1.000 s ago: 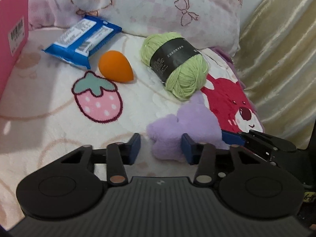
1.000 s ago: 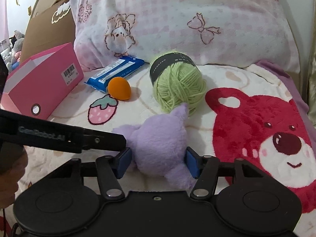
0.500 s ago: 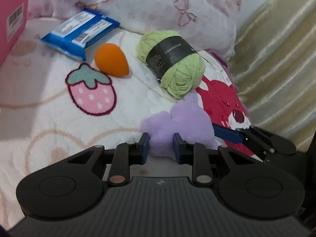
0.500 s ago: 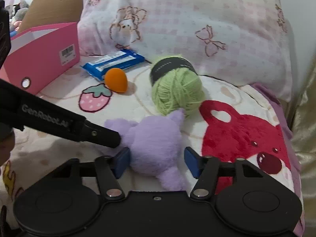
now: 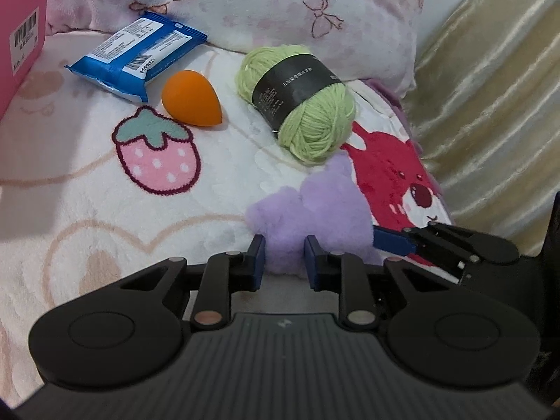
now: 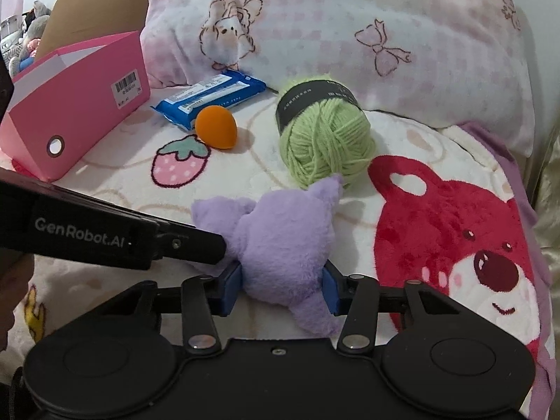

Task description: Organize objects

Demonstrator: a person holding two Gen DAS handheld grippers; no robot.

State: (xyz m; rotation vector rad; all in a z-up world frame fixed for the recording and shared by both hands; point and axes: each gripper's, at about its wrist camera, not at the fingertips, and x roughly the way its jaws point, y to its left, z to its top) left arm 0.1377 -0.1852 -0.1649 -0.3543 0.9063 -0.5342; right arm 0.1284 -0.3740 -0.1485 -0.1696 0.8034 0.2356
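Surface: fleece blanket point(image 6: 105, 182), strawberry and red bear prints, pillow point(image 6: 350, 35) behind.
Materials: green yarn ball point(image 6: 325, 140), orange sponge point(image 6: 216, 127), blue packet point(image 6: 210, 98), pink box point(image 6: 77, 105).
Toy: purple plush point(image 6: 283, 245), fluffy, near blanket edge.
Left gripper point(image 5: 283, 262): pinched onto plush.
Right gripper point(image 6: 281, 288): jaws just closing, pads pressing plush sides.
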